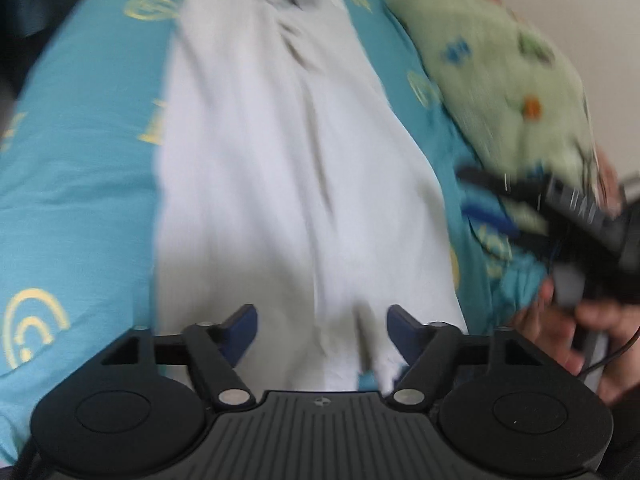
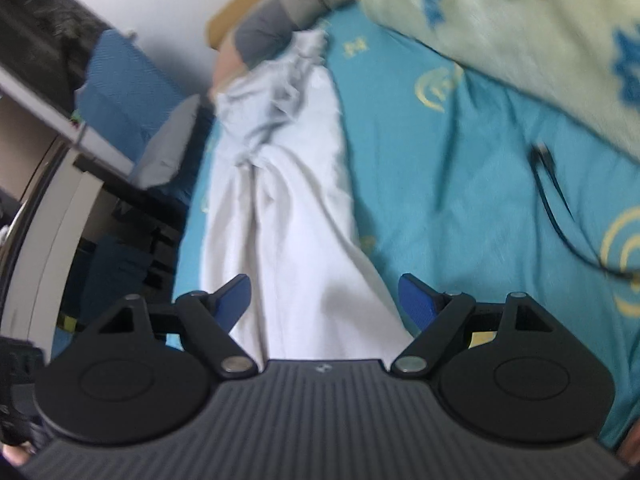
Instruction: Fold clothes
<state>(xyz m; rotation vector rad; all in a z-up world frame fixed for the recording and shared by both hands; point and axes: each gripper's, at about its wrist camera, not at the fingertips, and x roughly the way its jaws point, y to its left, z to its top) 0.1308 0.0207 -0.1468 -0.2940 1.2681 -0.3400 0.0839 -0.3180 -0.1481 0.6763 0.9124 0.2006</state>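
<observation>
A long white garment (image 1: pixel 280 168) lies stretched along a teal bedsheet (image 1: pixel 80 160) printed with yellow shapes. My left gripper (image 1: pixel 322 334) hovers over its near end, blue pads wide apart and open, with cloth below the gap but not pinched. At the right edge of the left wrist view a hand holds my right gripper (image 1: pixel 476 196), which is blurred. In the right wrist view my right gripper (image 2: pixel 324 304) is also open above the near end of the white garment (image 2: pixel 288 208). The garment's far end is bunched up (image 2: pixel 276 88).
A pale green blanket (image 1: pixel 500 72) with blue and orange prints lies along the bed's right side. A black cable (image 2: pixel 552 200) rests on the sheet (image 2: pixel 460 200). Beyond the garment's far end is a blurred grey sleeve-like shape (image 2: pixel 276 24). White furniture and blue fabric (image 2: pixel 120 88) stand left of the bed.
</observation>
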